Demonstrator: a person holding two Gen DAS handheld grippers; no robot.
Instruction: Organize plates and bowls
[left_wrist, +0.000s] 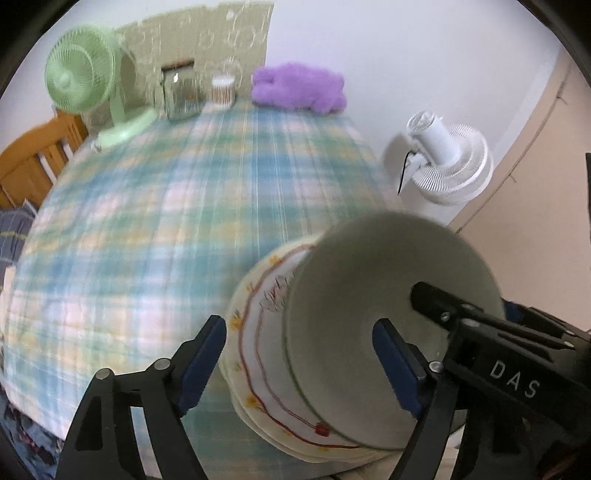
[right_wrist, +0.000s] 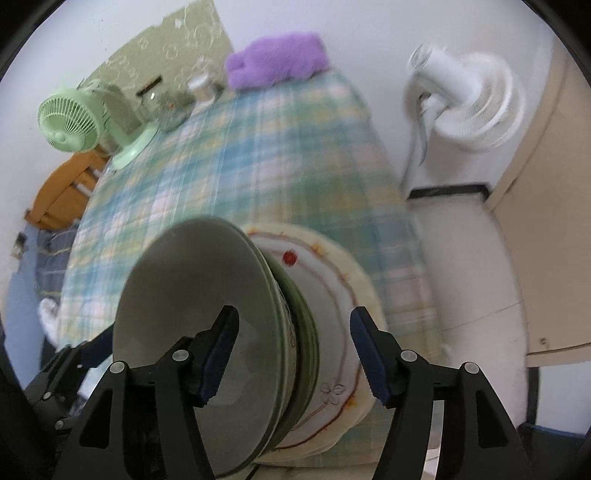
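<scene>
Bowls (right_wrist: 207, 332) stacked on plates (right_wrist: 332, 295), at near edge of table (left_wrist: 147, 221). Left gripper (left_wrist: 299, 358) spread around the stack; right gripper (right_wrist: 293, 354) spread, straddling bowl rims. Fan (left_wrist: 85, 81) at table's far end.

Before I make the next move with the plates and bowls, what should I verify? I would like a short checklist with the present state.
1. Left gripper jaws open: ok.
2. Right gripper jaws open: ok.
3. Bowls nested on the plates: ok.
4. Stack well away from the table edge: not ok, it sits near the edge.
5. Jaws touching the bowls: cannot tell.
6. Views sharp: not ok, blurred.
</scene>
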